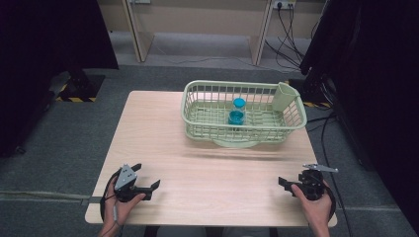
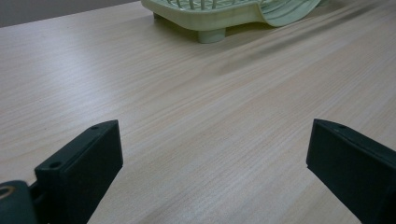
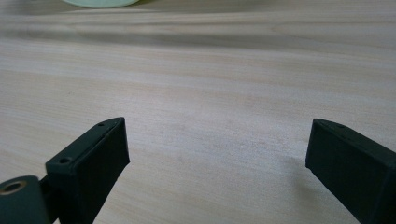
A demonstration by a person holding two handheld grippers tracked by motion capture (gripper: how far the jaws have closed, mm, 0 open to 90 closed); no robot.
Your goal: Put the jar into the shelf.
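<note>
A pale green plastic basket (image 1: 197,121) stands on the far half of the light wooden table (image 1: 207,168). Inside it, near the middle, sits a small blue container (image 1: 236,111) with a blue top. My left gripper (image 1: 146,177) rests low at the table's near left, held by a hand, its jaws wide apart over bare wood. In the left gripper view that gripper (image 2: 212,149) is open and the basket's foot (image 2: 211,33) lies far ahead. My right gripper (image 1: 289,179) sits at the near right, also in a hand. In its own view my right gripper (image 3: 217,149) is open over bare wood.
A pale green cup-shaped holder (image 1: 284,96) is fixed to the basket's far right corner. Dark curtains flank the table on both sides. Cables (image 1: 289,34) trail on the grey floor beyond it. A wide stretch of wood lies between the grippers and the basket.
</note>
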